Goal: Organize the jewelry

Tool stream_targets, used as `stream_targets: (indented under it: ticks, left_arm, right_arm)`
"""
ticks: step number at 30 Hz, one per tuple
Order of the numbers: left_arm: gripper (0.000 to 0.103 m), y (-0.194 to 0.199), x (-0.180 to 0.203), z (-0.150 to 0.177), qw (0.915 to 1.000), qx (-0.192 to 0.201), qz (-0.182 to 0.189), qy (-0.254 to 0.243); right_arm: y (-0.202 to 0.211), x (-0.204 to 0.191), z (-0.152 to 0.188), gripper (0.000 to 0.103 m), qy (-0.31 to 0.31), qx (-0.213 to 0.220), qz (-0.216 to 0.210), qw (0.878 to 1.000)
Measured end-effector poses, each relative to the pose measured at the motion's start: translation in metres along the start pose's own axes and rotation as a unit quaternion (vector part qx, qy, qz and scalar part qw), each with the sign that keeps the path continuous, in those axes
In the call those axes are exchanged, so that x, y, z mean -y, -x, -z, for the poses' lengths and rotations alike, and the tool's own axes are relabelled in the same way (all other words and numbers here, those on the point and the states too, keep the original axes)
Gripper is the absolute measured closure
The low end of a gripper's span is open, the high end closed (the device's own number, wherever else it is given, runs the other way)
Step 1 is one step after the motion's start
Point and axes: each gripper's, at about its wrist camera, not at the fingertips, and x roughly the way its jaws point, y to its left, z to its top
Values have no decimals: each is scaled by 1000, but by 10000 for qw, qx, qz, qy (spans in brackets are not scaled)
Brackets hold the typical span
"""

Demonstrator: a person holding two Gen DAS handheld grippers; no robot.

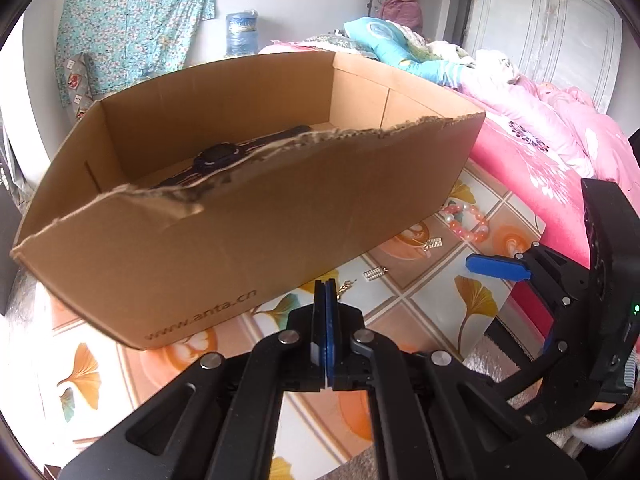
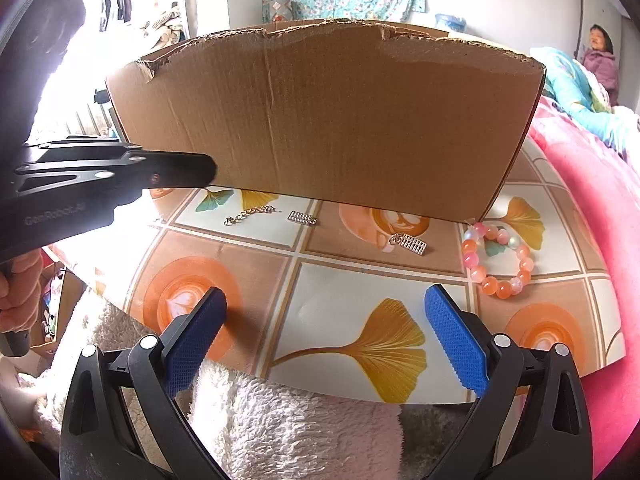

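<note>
Bedroom scene: pink bed (image 1: 560,148) beside a table (image 2: 360,292) covered in a ginkgo-leaf pattern. Torn cardboard box (image 1: 248,216) sits on the table; dark watch (image 1: 218,156) lies inside it. On the table in front of the box: chain (image 2: 250,214), small abacus charm (image 2: 302,217), second abacus charm (image 2: 408,243), pink bead bracelet (image 2: 498,260) near the box's right corner. Left gripper (image 1: 325,320): fingers pressed together, nothing visible between them, tips near the box's front wall. Right gripper (image 2: 326,334): fingers spread wide, hovering over the table's near edge, empty.
</note>
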Motion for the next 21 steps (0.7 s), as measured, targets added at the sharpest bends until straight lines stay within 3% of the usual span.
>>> stream_targets:
  ticks: [5,10,15,21]
  left_arm:
    - [103,10,-6,5,9999,62,-50,104]
    - [102,0,-6,8,9997,-121,157,114]
    - [86,-22,2,8,9991,-366,171,-89]
    - [85,-30,11,8,9981,-373,-11,-487]
  right_arm:
    - [-2,-2,-3,8,-17,-21,17,10000]
    - [-2,-4,-3,8,-28,-37,33,10000]
    - [-4,-5,-5,8,-28,-75,40,10000]
    - [-6,-7,-6,8,-16,-56,32,10000]
